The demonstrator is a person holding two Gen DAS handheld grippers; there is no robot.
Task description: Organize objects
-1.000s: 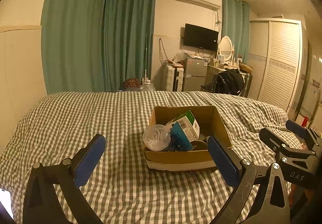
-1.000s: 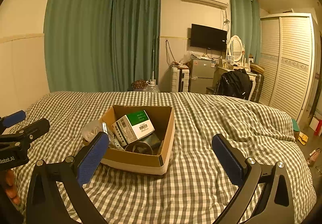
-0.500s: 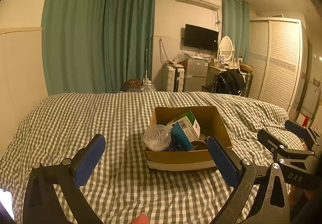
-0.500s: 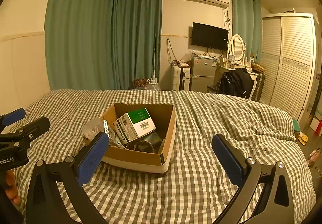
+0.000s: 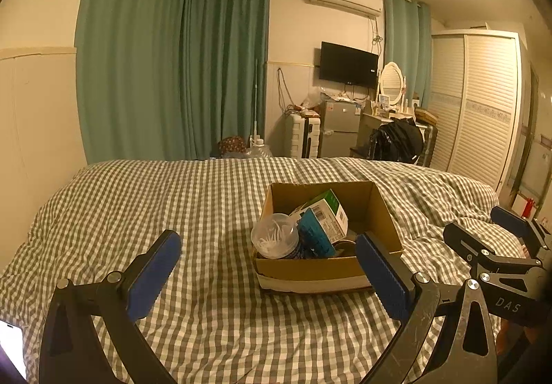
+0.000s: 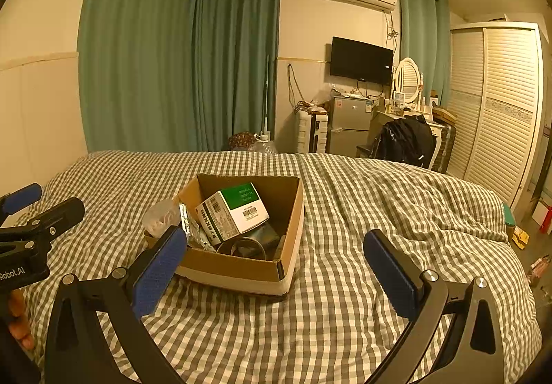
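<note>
An open cardboard box (image 5: pixel 310 268) (image 6: pixel 238 268) sits on a checked bedspread (image 5: pixel 172 198). Inside lie a white and green carton (image 5: pixel 327 211) (image 6: pixel 234 211), a clear plastic tub of small white sticks (image 5: pixel 275 235) (image 6: pixel 160 216), a blue packet (image 5: pixel 315 237), foil blister packs (image 6: pixel 195 232) and a dark round tin (image 6: pixel 246 248). My left gripper (image 5: pixel 272 272) is open in front of the box, nothing between its fingers. My right gripper (image 6: pixel 276 266) is open too, nearer than the box and to its right.
The bedspread (image 6: pixel 379 198) spreads wide around the box. Beyond the bed stand green curtains (image 5: pixel 172 67), a small fridge (image 5: pixel 338 127), a wall TV (image 5: pixel 346 65), a dressing table with a black bag (image 5: pixel 396 141) and a louvred wardrobe (image 5: pixel 483 108). A hand (image 6: pixel 19 318) shows at the left edge.
Both views have shifted only slightly; the box sits a little lower and nearer in each. Both grippers stay open and empty.
</note>
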